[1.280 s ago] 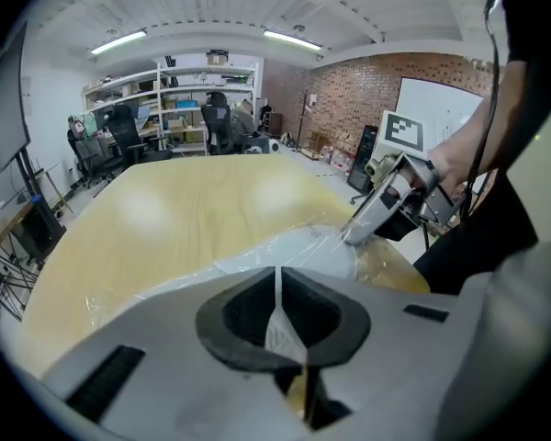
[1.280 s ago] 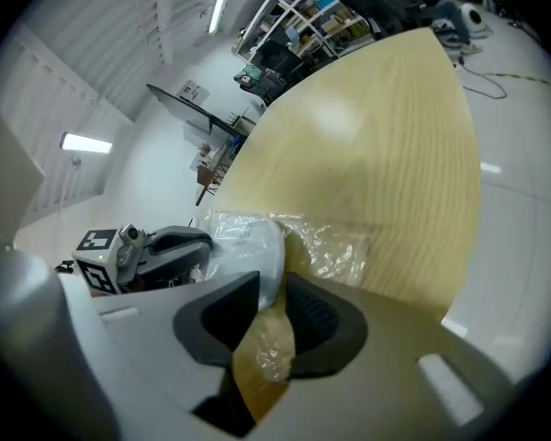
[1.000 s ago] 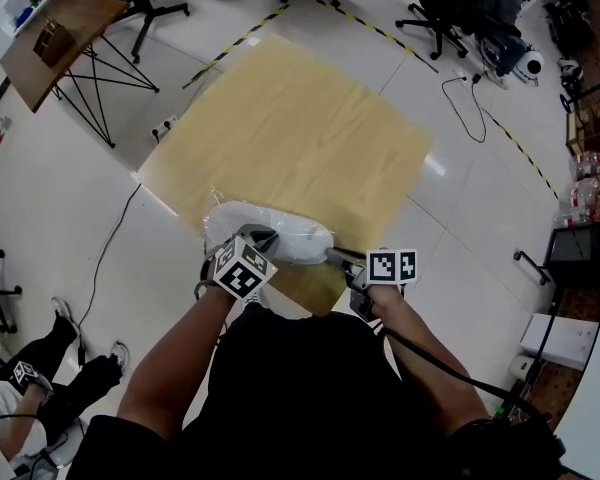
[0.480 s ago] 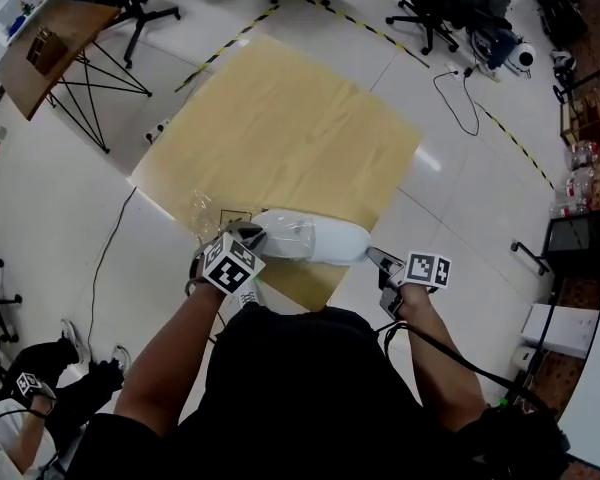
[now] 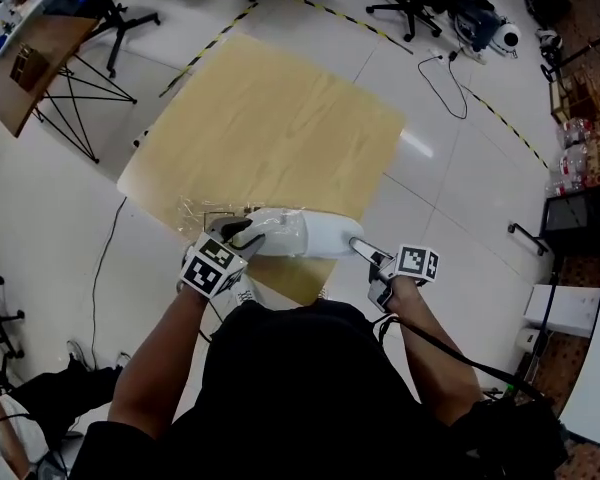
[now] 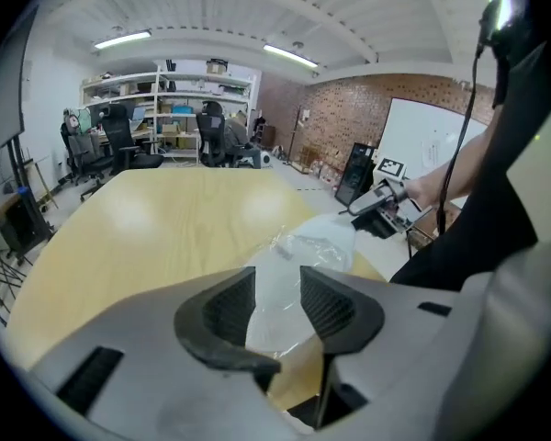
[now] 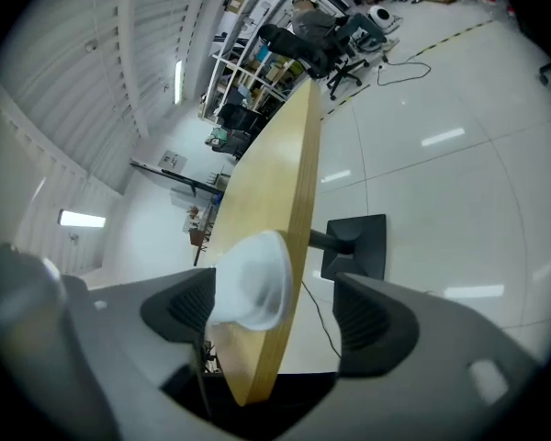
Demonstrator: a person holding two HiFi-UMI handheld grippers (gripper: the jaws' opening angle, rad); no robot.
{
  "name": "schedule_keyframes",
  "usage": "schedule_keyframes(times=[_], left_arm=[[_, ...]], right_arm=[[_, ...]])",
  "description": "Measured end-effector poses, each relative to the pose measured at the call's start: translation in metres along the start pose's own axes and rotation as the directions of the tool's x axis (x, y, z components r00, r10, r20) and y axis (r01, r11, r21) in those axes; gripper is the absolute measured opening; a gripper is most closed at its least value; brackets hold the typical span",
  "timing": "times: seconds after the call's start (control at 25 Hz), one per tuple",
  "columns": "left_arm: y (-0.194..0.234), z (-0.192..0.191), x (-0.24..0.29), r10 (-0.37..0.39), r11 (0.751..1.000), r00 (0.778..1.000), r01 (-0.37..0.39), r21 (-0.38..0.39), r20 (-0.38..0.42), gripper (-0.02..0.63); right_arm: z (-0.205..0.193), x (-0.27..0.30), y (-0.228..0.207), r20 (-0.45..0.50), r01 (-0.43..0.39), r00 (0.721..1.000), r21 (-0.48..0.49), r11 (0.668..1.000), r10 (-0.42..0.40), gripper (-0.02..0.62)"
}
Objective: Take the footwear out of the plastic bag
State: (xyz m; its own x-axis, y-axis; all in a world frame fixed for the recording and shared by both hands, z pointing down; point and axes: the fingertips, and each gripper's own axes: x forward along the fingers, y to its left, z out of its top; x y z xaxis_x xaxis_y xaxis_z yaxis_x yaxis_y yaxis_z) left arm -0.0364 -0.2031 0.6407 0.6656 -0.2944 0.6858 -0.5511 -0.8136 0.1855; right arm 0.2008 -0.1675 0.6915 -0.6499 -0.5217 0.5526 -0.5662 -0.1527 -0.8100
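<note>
Shoe (image 5: 317, 236) drawn rightward; left gripper (image 5: 242, 234) and right gripper (image 5: 366, 254) jaws just opened, loose.
Smooth rounded white shoe, crinkly clear plastic bag (image 5: 200, 211), pale wooden tabletop (image 5: 270, 118).

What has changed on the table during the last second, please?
The right gripper pulled the white shoe rightward, partly out of the plastic bag. Both grippers have just opened: the bag lies between the fingers of the left gripper, the shoe's end between the right ones. The table stayed.

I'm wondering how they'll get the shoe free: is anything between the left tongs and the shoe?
Yes: the clear plastic bag wraps that end of the white shoe. The left tongs have just been opening, and the crinkled film lies between their jaws, so they meet plastic before shoe.
</note>
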Motion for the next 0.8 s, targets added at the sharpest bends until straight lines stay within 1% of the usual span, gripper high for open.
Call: schedule_keyframes(times=[0.04, 0.08, 0.16, 0.24, 0.28, 0.32, 0.44, 0.56, 0.8], left_arm=[[-0.003, 0.003, 0.004, -0.014, 1.0, 1.0, 0.014, 0.005, -0.001, 0.161], [-0.007, 0.004, 0.011, -0.027, 0.999, 0.999, 0.027, 0.023, -0.021, 0.167], [-0.015, -0.001, 0.027, -0.051, 0.996, 0.995, 0.057, 0.071, -0.09, 0.179], [-0.021, -0.009, 0.039, -0.062, 0.992, 0.987, 0.077, 0.095, -0.145, 0.179], [-0.021, -0.012, 0.043, -0.06, 0.993, 0.986, 0.075, 0.096, -0.158, 0.172], [-0.021, -0.013, 0.045, -0.052, 0.994, 0.986, 0.068, 0.091, -0.161, 0.161], [-0.017, -0.015, 0.043, -0.03, 0.995, 0.988, 0.043, 0.085, -0.152, 0.112], [-0.015, -0.017, 0.041, -0.03, 0.995, 0.987, 0.045, 0.09, -0.156, 0.094], [-0.009, -0.019, 0.042, -0.002, 0.992, 0.983, 0.026, 0.125, -0.183, 0.065]], right_arm=[[-0.002, 0.005, 0.0, -0.002, -0.002, 1.0, 0.002, 1.0, 0.002, 0.397], [-0.004, 0.01, -0.001, -0.001, 0.003, 1.0, 0.006, 1.0, -0.003, 0.397], [-0.006, 0.02, 0.0, 0.001, 0.004, 1.0, 0.022, 1.0, -0.004, 0.396], [-0.009, 0.026, 0.005, -0.003, 0.004, 1.0, 0.025, 1.0, -0.004, 0.364], [-0.01, 0.026, 0.007, -0.006, 0.009, 1.0, 0.013, 1.0, -0.009, 0.324], [-0.011, 0.026, 0.008, -0.007, 0.013, 1.0, -0.003, 1.0, -0.013, 0.254], [-0.006, 0.019, 0.011, 0.013, -0.004, 1.0, -0.007, 1.0, 0.005, 0.188], [0.006, 0.005, 0.011, 0.066, -0.042, 0.997, 0.026, 0.999, 0.04, 0.147], [0.03, -0.034, 0.012, 0.16, -0.106, 0.983, 0.079, 0.991, 0.093, 0.1]])
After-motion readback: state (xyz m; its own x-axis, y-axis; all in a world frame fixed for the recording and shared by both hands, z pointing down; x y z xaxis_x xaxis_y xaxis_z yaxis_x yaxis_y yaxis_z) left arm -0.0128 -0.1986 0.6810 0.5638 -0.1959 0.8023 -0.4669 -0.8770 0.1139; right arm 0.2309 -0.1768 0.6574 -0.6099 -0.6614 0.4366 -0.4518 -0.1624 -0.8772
